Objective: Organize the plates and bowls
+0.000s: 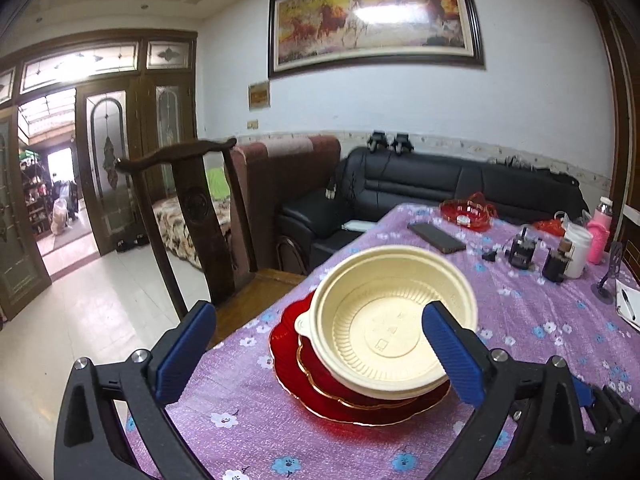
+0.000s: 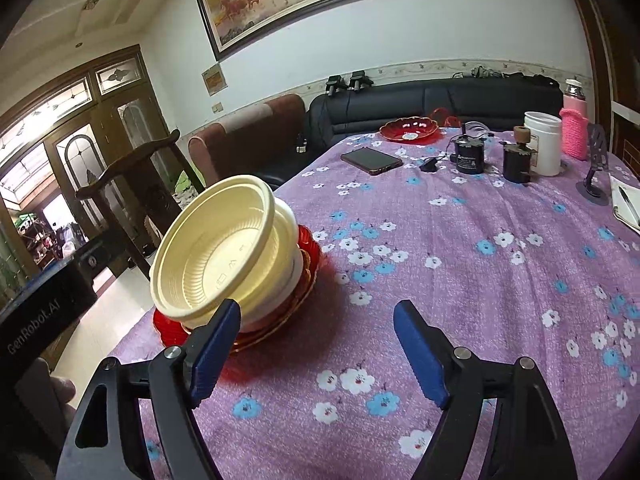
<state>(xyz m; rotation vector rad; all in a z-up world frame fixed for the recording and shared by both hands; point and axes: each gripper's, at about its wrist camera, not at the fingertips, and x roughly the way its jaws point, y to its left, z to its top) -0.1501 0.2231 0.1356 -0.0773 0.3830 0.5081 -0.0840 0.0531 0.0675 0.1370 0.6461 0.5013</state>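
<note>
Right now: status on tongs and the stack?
Left tongs open, empty. Right tongs open, empty. Cream bowls nested, tilted on red plates near table edge. Nothing blocking.

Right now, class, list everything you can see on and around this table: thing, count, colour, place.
Bowls: two, cream, nested on the plates.
Plates: two or more, red, stacked at table's near-left edge.
Dish: one, red, far side.
Phone: one, dark, mid-table.
Tub: one, white, far right.
Bottle: one, pink, far right.
Tablecloth: one, purple floral.
Chair: one, dark wood, left.
Sofa: one, black, behind.
Left gripper: jaws open.
Right gripper: jaws open.
</note>
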